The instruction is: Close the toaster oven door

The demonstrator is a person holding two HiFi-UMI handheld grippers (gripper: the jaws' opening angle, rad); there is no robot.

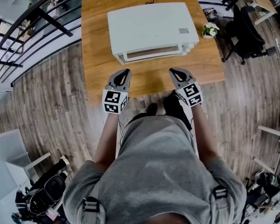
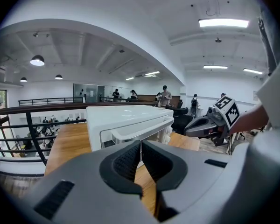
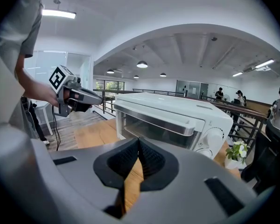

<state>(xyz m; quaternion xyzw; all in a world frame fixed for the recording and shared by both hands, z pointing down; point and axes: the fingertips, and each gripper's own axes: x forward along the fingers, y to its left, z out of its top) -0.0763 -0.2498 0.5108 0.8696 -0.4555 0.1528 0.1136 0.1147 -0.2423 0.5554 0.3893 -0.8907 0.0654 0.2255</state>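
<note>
The left tool (image 1: 126, 72) is hovering over the near edge of the table (image 1: 95, 55), its jaws pressed together with nothing between them. The right tool (image 1: 173, 71) is hovering beside it, well apart, jaws likewise closed and empty. Both are pointing toward the white toaster oven (image 1: 151, 29), which is sitting near the middle of the table with bare wood between it and the tools. In the right gripper view, its glass door (image 3: 154, 127) is standing upright against the front, with a silver handle (image 3: 163, 122) along its top edge.

The table is light-brown wood. A small potted plant (image 1: 209, 30) is standing just beside the oven's right end. The person is standing at the table's near side, on a floor (image 1: 51, 101) of wood planks. A black railing (image 1: 32, 27) is running along the left, and a black office chair (image 1: 247, 31) is sitting to the right. A white vaulted ceiling (image 2: 130, 27) with strip lights is arching overhead.
</note>
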